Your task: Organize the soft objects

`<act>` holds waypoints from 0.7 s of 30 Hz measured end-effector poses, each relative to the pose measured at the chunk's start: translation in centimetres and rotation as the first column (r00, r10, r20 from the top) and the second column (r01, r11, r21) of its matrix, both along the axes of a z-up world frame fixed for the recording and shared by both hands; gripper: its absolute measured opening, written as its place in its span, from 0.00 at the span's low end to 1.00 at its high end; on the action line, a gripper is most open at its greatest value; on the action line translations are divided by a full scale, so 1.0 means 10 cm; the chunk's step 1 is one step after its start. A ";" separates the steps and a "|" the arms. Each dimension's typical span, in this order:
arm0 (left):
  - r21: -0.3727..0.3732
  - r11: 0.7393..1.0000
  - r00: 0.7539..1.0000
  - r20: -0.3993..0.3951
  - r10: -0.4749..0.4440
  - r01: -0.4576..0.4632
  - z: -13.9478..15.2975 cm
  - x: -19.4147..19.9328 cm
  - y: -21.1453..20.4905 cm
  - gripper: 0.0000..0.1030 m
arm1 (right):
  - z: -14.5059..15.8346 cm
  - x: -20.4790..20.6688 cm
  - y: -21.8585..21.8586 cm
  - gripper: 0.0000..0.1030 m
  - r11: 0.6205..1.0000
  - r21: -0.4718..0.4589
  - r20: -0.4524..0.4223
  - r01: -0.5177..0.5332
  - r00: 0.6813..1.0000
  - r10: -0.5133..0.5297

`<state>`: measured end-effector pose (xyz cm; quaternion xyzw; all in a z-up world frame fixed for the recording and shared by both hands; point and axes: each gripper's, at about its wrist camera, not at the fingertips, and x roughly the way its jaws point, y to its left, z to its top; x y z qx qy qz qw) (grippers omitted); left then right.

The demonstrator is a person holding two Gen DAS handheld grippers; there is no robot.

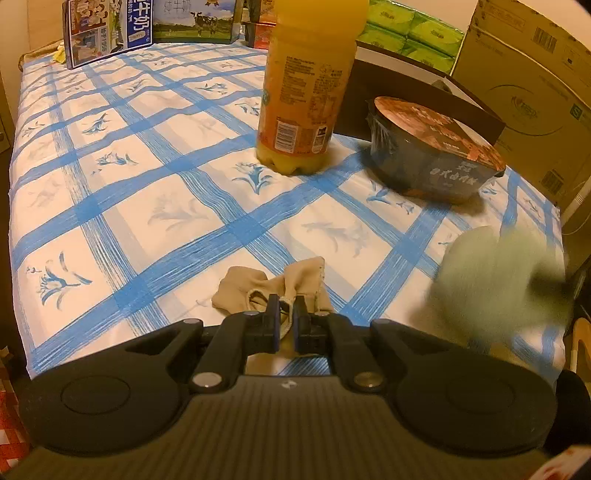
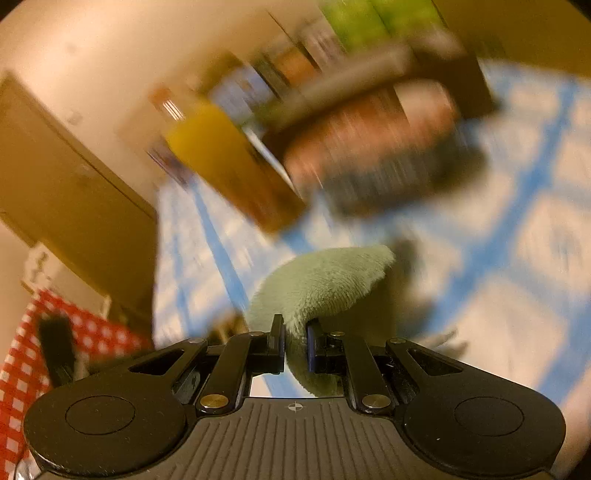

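A crumpled beige sock [image 1: 273, 286] lies on the blue-checked tablecloth [image 1: 147, 206] near the front edge. My left gripper [image 1: 286, 308] is shut on the sock's near fold, low over the cloth. A fluffy pale green cloth [image 2: 325, 284] is pinched in my right gripper [image 2: 295, 326], held above the table. In the left wrist view that green cloth [image 1: 498, 280] shows as a blur at the right. The right wrist view is tilted and motion-blurred.
An orange juice bottle [image 1: 306, 85] stands mid-table beside a dark instant-noodle bowl [image 1: 432, 147]. Milk cartons [image 1: 107, 29], green tissue packs [image 1: 410, 33] and a cardboard box [image 1: 524, 92] line the back and right. A red-checked cloth [image 2: 22, 369] hangs at the left.
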<state>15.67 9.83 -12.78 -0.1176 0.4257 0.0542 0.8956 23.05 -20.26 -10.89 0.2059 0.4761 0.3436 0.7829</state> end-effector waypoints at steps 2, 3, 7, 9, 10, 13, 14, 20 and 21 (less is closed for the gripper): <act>-0.002 1.000 1.000 -0.001 -0.001 0.001 -0.01 0.00 0.00 0.05 | -0.16 -0.07 0.00 0.11 0.999 -0.050 -0.078 -0.007 0.997 0.003; -0.004 1.000 1.000 -0.002 -0.001 0.001 -0.01 0.00 0.00 0.05 | -0.22 -0.07 -0.01 0.11 0.998 -0.069 -0.093 -0.007 0.996 0.001; -0.004 1.000 1.000 -0.005 -0.004 0.004 -0.01 0.01 -0.01 0.05 | -0.17 0.08 0.08 0.11 0.987 -0.157 -0.036 0.019 0.999 -0.025; -0.006 1.000 1.000 -0.007 -0.005 0.005 -0.01 0.01 -0.01 0.05 | -0.10 0.17 0.22 0.11 0.975 -0.222 0.045 0.019 0.999 -0.009; -0.007 1.000 1.000 -0.008 -0.004 0.004 -0.02 0.02 -0.01 0.05 | -0.10 0.20 0.29 0.11 0.968 -0.249 0.075 0.019 0.997 -0.001; -0.007 1.000 1.000 -0.014 -0.006 0.006 -0.03 0.02 -0.02 0.05 | -0.22 0.20 0.48 0.11 0.943 -0.333 0.156 -0.004 0.986 0.059; -0.007 1.000 1.000 -0.015 -0.008 0.008 -0.03 0.02 -0.02 0.05 | -0.28 0.18 0.52 0.11 0.932 -0.363 0.173 -0.009 0.982 0.077; -0.015 1.000 1.000 -0.024 -0.009 0.008 -0.05 0.03 0.00 0.06 | -0.37 0.07 0.51 0.39 0.917 -0.397 0.229 0.029 0.971 0.068; -0.016 1.000 1.000 -0.025 -0.007 0.007 -0.06 0.04 0.01 0.06 | -0.35 0.06 0.48 0.57 0.911 -0.407 0.239 0.056 0.970 0.047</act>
